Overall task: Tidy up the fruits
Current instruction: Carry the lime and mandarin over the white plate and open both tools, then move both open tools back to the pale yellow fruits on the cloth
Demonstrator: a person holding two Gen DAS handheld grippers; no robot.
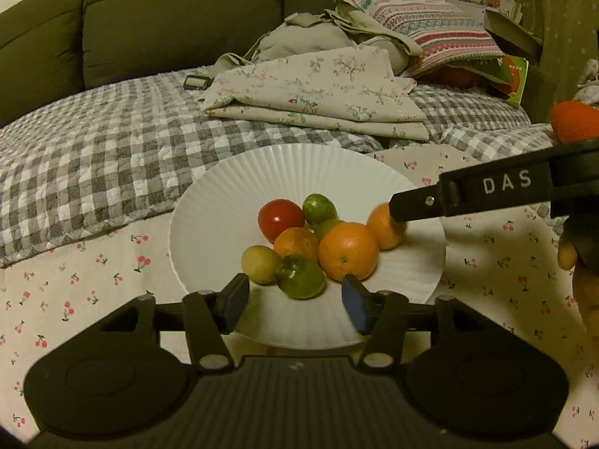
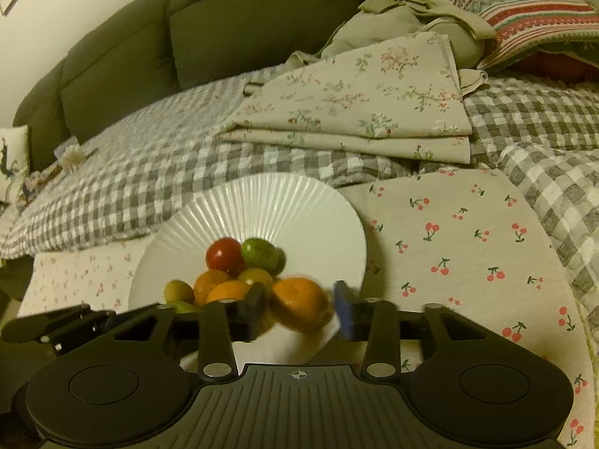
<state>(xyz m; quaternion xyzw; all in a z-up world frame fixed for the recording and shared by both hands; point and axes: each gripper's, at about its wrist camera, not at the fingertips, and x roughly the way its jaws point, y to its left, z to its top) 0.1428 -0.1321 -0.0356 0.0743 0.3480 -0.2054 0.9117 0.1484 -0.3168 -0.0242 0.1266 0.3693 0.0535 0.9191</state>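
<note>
A white ribbed plate (image 1: pixel 224 202) on a cherry-print cloth holds several small fruits: a red tomato (image 1: pixel 280 219), green ones (image 1: pixel 318 207), a yellowish one (image 1: pixel 261 263) and oranges (image 1: pixel 348 250). My left gripper (image 1: pixel 295 299) is open and empty over the plate's near edge, just before a green fruit (image 1: pixel 301 277). My right gripper (image 2: pixel 299 308) is open, its fingers either side of an orange (image 2: pixel 299 305) at the plate's (image 2: pixel 262 202) right edge; the orange is blurred. The right gripper's finger (image 1: pixel 411 207) also shows in the left wrist view beside that orange (image 1: pixel 383 226).
A grey checked quilt (image 1: pixel 93 157) lies behind the plate, with folded floral linen (image 1: pixel 318 89), a beige bag and a striped cushion (image 1: pixel 430 26) on it. A dark green sofa back (image 1: pixel 168 18) is behind. An orange-red object (image 1: pixel 574 119) sits at the far right.
</note>
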